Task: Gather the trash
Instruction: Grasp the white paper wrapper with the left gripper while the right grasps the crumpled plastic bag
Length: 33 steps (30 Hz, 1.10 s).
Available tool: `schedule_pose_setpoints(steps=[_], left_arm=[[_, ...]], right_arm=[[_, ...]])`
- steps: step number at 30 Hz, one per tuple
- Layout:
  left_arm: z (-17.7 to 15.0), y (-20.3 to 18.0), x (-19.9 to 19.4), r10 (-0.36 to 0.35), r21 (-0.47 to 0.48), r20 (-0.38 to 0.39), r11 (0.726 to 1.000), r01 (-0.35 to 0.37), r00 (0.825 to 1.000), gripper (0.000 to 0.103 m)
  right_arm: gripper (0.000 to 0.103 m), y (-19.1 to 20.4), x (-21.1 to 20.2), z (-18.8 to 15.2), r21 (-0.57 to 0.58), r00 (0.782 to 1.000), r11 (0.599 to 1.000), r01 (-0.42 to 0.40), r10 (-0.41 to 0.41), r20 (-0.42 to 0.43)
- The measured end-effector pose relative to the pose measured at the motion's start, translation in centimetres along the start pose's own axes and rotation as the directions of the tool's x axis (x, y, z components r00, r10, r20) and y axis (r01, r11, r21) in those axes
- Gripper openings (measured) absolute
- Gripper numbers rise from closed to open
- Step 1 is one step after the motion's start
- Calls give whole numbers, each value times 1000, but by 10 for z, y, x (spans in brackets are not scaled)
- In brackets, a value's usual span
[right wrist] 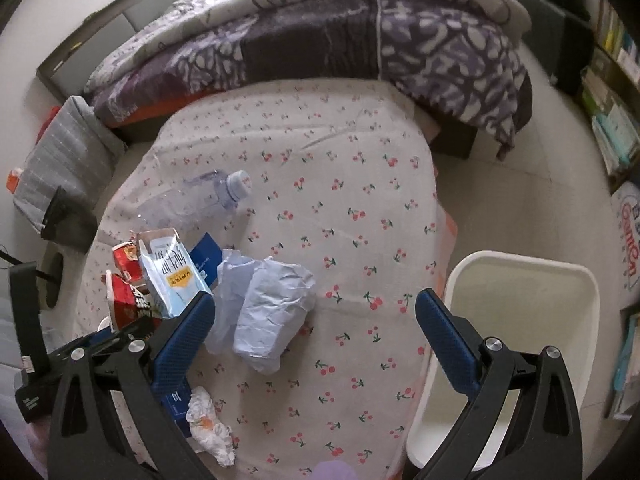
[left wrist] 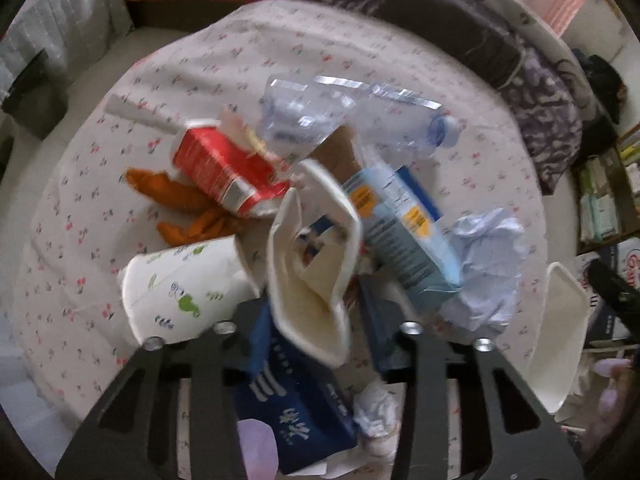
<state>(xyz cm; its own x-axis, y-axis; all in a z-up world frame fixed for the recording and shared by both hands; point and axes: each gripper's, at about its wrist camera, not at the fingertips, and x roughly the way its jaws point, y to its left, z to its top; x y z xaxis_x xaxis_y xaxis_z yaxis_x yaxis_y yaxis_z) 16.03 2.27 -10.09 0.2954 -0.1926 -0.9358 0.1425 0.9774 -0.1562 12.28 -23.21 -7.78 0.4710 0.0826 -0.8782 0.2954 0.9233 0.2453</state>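
A heap of trash lies on the cherry-print tablecloth (right wrist: 360, 220). My left gripper (left wrist: 316, 320) is shut on a squashed white paper cup (left wrist: 312, 264), whose walls are pressed flat between the blue pads. Around it lie a red carton (left wrist: 228, 172), orange peel (left wrist: 180, 200), a green-printed paper cup (left wrist: 180, 284), a clear plastic bottle (left wrist: 360, 116), a light blue carton (left wrist: 404, 232) and a dark blue box (left wrist: 296, 412). My right gripper (right wrist: 316, 300) stands open above the cloth, with crumpled pale blue paper (right wrist: 272, 308) lying by its left finger, untouched.
A white bin (right wrist: 512, 320) stands off the table's right edge, beside my right gripper's right finger. A crumpled tissue (right wrist: 208, 424) lies near the front. A bed with a purple quilt (right wrist: 320, 40) is behind the table, and shelves (right wrist: 612, 120) line the right.
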Motion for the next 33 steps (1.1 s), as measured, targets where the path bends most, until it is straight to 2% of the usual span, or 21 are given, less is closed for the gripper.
schedule_pose_setpoints(steps=[6,13,15,18,22,24,25,28,33], left_arm=[[10,-5,-38,-83,31,123,996,79,989,33],[16,14,-87,-163,7,310,986,169,937,33],[16,18,-91,-174,1,327,983,184,929,33],[16,21,-89,-176,-5,324,982,188,930,33],[13,24,-83,-168,-13,311,983,180,935,33],[12,25,-79,-165,-16,305,984,178,938,33],[12,25,-78,-162,-16,304,984,175,939,33],[12,22,-76,-154,-17,305,986,167,940,33],[13,18,-78,-153,-16,322,986,167,934,33]], right_arm=[[98,9,25,-1,56,995,997,-45,50,-90],[97,34,47,-4,41,995,999,-7,11,-100],[97,37,57,-4,40,994,999,19,-15,-109],[97,35,74,-5,55,990,997,51,-44,-134],[96,28,92,-8,80,987,997,19,-6,-163],[82,28,96,-9,81,985,997,-9,23,-171],[65,28,96,-9,81,984,996,-35,49,-170],[48,34,87,-8,58,990,997,-44,51,-131],[47,39,64,-2,40,995,996,-76,79,-64]])
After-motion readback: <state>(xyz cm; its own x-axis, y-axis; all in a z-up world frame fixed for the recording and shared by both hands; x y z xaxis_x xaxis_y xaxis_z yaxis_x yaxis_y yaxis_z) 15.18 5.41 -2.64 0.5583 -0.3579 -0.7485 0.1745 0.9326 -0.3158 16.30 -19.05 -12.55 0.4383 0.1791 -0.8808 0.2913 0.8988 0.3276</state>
